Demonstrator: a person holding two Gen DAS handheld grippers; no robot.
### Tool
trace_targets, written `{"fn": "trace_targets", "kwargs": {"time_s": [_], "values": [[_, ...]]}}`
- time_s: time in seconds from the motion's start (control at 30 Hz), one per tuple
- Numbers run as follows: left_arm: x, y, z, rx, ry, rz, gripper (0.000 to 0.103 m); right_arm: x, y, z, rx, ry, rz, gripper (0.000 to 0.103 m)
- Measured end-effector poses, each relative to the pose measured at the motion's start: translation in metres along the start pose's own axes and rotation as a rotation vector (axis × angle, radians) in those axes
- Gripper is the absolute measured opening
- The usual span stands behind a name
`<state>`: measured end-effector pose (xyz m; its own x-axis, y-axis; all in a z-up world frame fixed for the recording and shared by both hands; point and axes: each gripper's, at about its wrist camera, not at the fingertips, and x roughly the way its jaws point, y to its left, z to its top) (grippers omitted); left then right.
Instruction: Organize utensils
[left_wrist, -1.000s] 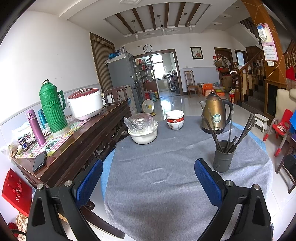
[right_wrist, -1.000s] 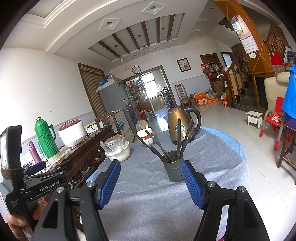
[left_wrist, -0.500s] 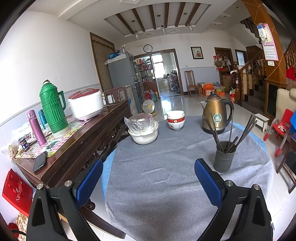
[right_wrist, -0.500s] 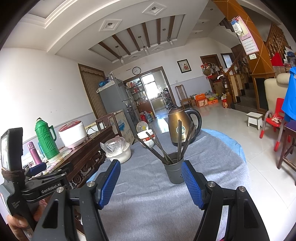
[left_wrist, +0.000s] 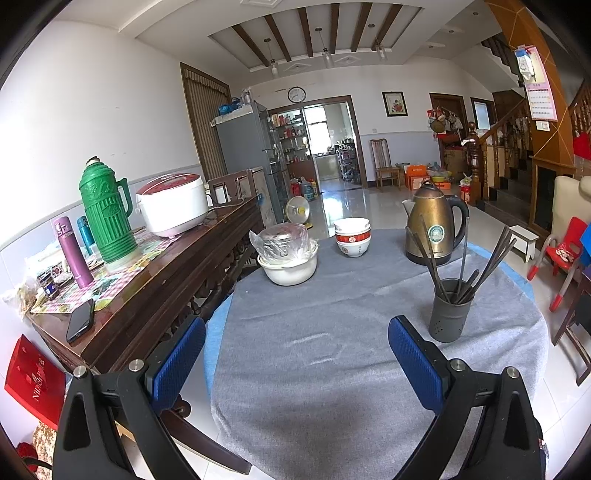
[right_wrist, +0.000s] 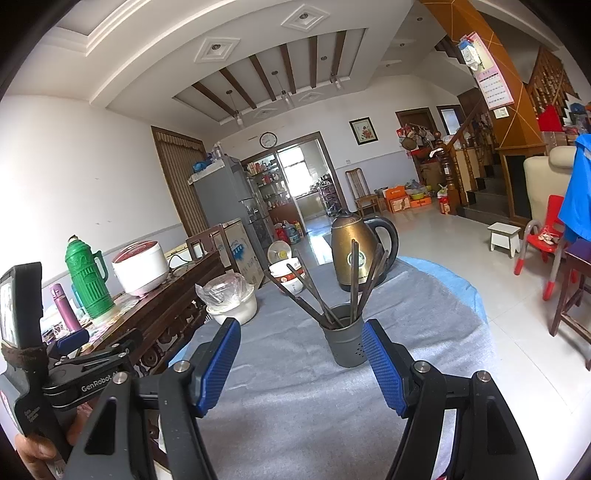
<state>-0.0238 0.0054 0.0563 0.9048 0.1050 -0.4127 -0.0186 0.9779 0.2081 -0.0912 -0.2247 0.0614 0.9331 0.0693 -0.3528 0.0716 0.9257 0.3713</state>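
A dark grey utensil holder (left_wrist: 450, 312) (right_wrist: 345, 344) stands upright on the grey-clothed round table (left_wrist: 332, 350), right of centre, with several dark chopsticks (left_wrist: 495, 258) (right_wrist: 354, 280) leaning out of it. My left gripper (left_wrist: 295, 365) is open and empty, held above the table's near edge, left of the holder. My right gripper (right_wrist: 301, 363) is open and empty, close in front of the holder, which sits just ahead of its right finger. The left gripper also shows at the left of the right wrist view (right_wrist: 70, 354).
A brass kettle (left_wrist: 434, 225), stacked bowls (left_wrist: 352, 236) and a plastic-covered white pot (left_wrist: 288, 258) stand at the table's far side. A wooden sideboard (left_wrist: 155, 280) on the left carries a green thermos (left_wrist: 107, 218), rice cooker (left_wrist: 171, 203) and phone (left_wrist: 79, 319).
Both views have shifted only slightly; the right gripper has edged a little closer to the holder. Both grippers stay open.
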Motion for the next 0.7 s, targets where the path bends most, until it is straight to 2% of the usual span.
{"fn": "trace_targets", "kwargs": {"time_s": [0.43, 0.7], "values": [[0.012, -0.002, 0.013, 0.0, -0.001, -0.016, 0.099, 0.006, -0.004, 0.017, -0.016, -0.02, -0.027, 0.072], [0.036, -0.008, 0.021, -0.01, 0.025, -0.037, 0.099, 0.029, -0.012, 0.021, -0.01, 0.009, -0.062, 0.072]]}}
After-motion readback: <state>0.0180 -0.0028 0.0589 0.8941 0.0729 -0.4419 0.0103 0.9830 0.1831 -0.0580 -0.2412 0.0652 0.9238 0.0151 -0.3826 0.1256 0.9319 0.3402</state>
